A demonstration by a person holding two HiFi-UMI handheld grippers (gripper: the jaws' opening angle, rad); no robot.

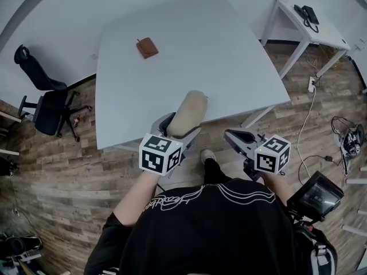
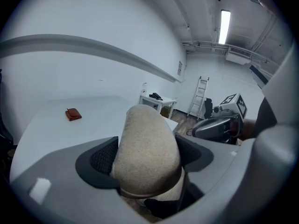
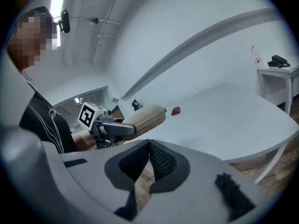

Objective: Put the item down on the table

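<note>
Wood-plank flooring surrounds a large white desk [image 1: 172, 56], which fills the middle of the head view.

Left hand-held gripper [image 1: 179, 128]: jaws stand wide and pinch a beige, soft-looking oblong case [image 1: 190, 111] by its lower end. The case points up and forward, its far end over the near edge of the desk. It appears clear of the surface.

Right hand-held gripper [image 1: 231, 134]: pads pressed together, nothing between them. It sits just beside the left one, short of the desk edge.

Step in hand, as judged: carrying the case to the desk; it is not yet set down. The next move calls for bringing the case further over the desk, lowering it until it rests, then spreading the jaws.

Surroundings: a small brown wallet-like object [image 1: 147, 47] lies well apart on the far part of the desk, out of the way. An office chair [image 1: 49, 105] stands to the left and a smaller side table [image 1: 321, 36] to the right. No obstruction is visible on the near part of the desk.
</note>
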